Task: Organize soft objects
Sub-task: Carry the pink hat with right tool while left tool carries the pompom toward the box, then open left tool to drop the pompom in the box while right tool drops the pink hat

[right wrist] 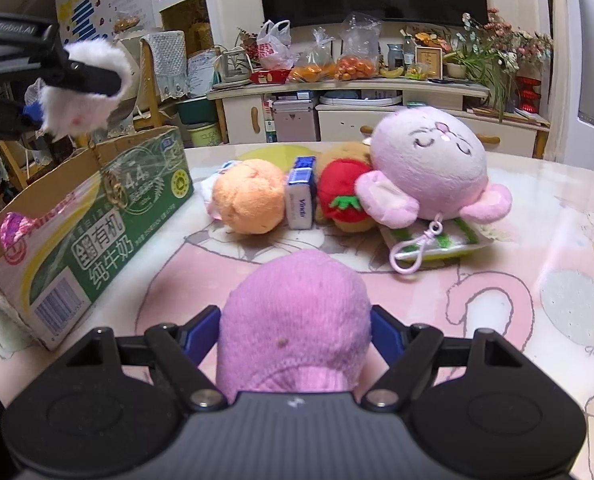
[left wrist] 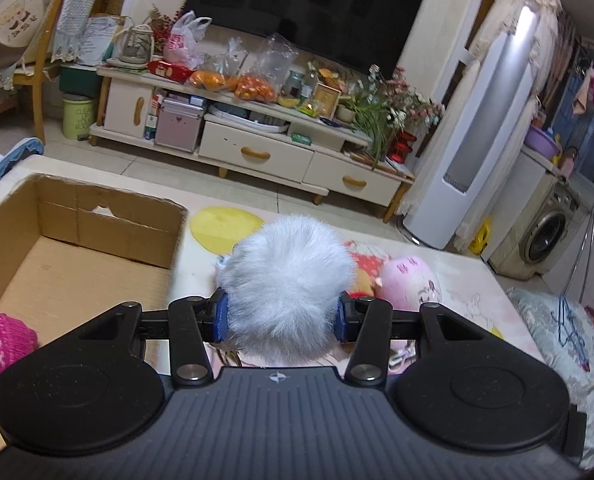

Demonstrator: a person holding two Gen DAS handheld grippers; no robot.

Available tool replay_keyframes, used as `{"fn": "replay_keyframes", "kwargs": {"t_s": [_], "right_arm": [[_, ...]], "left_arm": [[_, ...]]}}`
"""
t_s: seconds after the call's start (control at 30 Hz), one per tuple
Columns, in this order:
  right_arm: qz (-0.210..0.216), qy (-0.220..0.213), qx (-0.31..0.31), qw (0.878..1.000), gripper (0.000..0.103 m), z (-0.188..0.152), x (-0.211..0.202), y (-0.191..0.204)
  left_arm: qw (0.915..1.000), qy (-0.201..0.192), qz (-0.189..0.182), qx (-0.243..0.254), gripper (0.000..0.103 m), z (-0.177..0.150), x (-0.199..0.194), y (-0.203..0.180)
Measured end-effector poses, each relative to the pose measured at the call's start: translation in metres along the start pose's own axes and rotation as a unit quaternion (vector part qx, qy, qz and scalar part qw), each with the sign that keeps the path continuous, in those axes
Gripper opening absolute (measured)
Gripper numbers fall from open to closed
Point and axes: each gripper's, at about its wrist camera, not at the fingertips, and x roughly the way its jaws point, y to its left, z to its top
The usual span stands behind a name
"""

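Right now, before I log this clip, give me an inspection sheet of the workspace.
Surface: table under a pink cartoon cover.
Job's things: open carton at left, pink knit piece inside; orange plush, red plush, pink plush in a row on the table.
Clutter: tissue pack between the orange and red plush.
Grippers: left gripper shut on white pompom; right gripper shut on pink sock.
Cables: nothing seen.
Surroundings: TV, crowded TV stand.

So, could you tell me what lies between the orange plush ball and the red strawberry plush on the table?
A small blue-and-white tissue pack stands between the orange plush ball and the red strawberry plush, in the right wrist view.
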Motion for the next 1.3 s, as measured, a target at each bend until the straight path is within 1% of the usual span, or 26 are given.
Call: {"fn": "replay_keyframes", "kwargs": {"t_s": [0.17,0.4,0.57,0.7,0.9,1.17,1.23,1.3], "right_arm": [[0.007,-0.006,-0.011,1.000,0.077,0.006,-0.004,0.013],[0.017,-0.010,-0.029,0.999,0.075,0.013,-0.003,0.031],[0.028,-0.019,-0.030,0.999,0.075,0.021,-0.003,0.042],[0.047,-0.027,-0.029,0.998,0.075,0.032,-0.002,0.054],[0.084,-0.047,-0.045,0.994,0.075,0.052,0.003,0.083],[0.126,-0.074,-0.078,0.986,0.075,0.084,0.025,0.123],[0.134,-0.079,-0.089,0.984,0.075,0.090,0.032,0.133],[0.133,-0.087,-0.100,0.982,0.075,0.096,0.040,0.142]], "left_arm": [[0.9995,-0.008,0.014,-0.028,0.058,0.006,-0.004,0.011],[0.9981,-0.017,0.034,-0.048,0.058,0.009,-0.008,0.019],[0.9967,-0.017,0.051,-0.061,0.058,0.012,-0.006,0.023],[0.9950,-0.018,0.069,-0.070,0.058,0.013,-0.007,0.028],[0.9918,-0.022,0.092,-0.086,0.058,0.016,-0.010,0.034],[0.9864,-0.014,0.125,-0.105,0.058,0.020,-0.004,0.043],[0.9852,-0.014,0.131,-0.110,0.058,0.021,-0.004,0.045],[0.9838,-0.015,0.140,-0.111,0.058,0.021,-0.004,0.046]]}}
